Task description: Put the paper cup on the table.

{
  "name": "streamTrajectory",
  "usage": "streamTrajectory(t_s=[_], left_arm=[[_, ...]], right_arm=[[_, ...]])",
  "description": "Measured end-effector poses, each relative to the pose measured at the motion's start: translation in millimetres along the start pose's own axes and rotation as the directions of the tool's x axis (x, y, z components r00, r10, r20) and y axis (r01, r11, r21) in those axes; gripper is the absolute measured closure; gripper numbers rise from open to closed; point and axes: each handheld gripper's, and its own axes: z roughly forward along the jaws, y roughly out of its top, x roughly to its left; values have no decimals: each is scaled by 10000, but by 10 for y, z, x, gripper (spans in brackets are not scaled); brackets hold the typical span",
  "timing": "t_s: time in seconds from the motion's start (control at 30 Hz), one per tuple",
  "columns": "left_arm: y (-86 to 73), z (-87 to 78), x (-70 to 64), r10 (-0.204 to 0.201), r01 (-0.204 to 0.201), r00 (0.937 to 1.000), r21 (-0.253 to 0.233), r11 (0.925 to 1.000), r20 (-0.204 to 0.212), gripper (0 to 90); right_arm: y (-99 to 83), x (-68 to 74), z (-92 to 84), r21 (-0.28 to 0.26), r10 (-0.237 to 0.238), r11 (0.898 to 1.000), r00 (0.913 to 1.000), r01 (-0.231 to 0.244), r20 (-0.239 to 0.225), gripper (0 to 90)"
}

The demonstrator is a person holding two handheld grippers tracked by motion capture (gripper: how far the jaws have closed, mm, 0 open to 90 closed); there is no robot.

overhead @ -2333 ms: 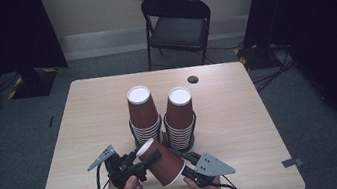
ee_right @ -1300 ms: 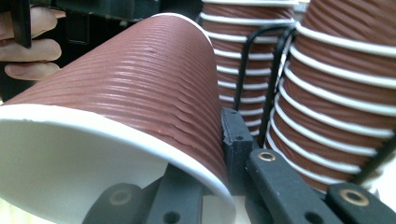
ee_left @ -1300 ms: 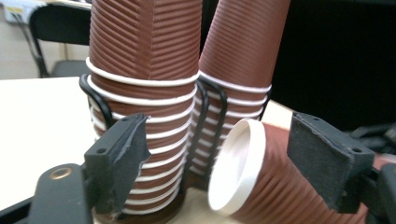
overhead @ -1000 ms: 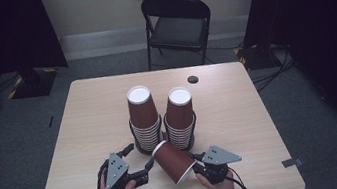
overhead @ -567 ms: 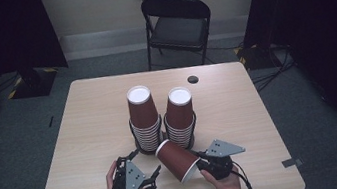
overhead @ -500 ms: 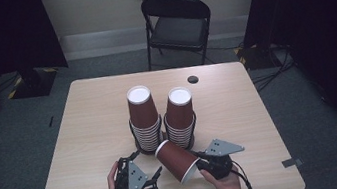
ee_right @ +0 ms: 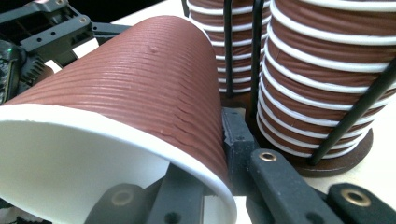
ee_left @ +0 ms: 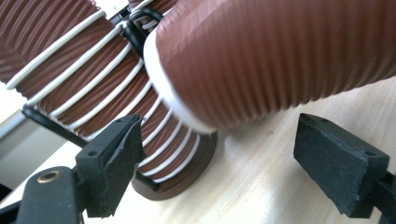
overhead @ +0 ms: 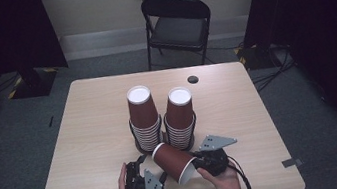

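Two stacks of ribbed brown paper cups, a left stack (overhead: 142, 116) and a right stack (overhead: 180, 115), stand upside down in black wire holders at the table's middle. A loose brown cup (overhead: 173, 161) lies tilted in front of them, its white rim toward the front edge. My right gripper (overhead: 195, 164) is shut on that rim. In the right gripper view one jaw is inside the cup (ee_right: 140, 84) and the other finger (ee_right: 237, 137) is outside it. My left gripper (overhead: 148, 168) is open at the cup's left. In the left gripper view the cup (ee_left: 280, 60) hangs above the pads (ee_left: 114, 158), which do not touch it.
The left stack's round base (ee_left: 182, 179) stands just beyond my left jaws. A small black disc (overhead: 192, 79) lies at the far side of the wooden table (overhead: 91, 131). A black folding chair (overhead: 178, 25) stands behind the table. Both hands are near the front edge.
My left gripper has moved right and down toward the front edge, closer under the tilted cup. The right gripper and its cup have hardly shifted.
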Motion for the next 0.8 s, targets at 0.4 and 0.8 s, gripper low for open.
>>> streamTrajectory(t_s=[0.4, 0.8], left_arm=[[37, 37, -57, 1422, -1419, 9874, 93, 9898, -700, 148], [86, 28, -122, 2564, -2561, 9600, 176, 9665, -1122, 89]], right_arm=[[104, 21, 86, 675, 234, 9975, 9994, -216, -253, 858], [174, 43, 147, 1094, 319, 9937, 9979, -256, -556, 858]])
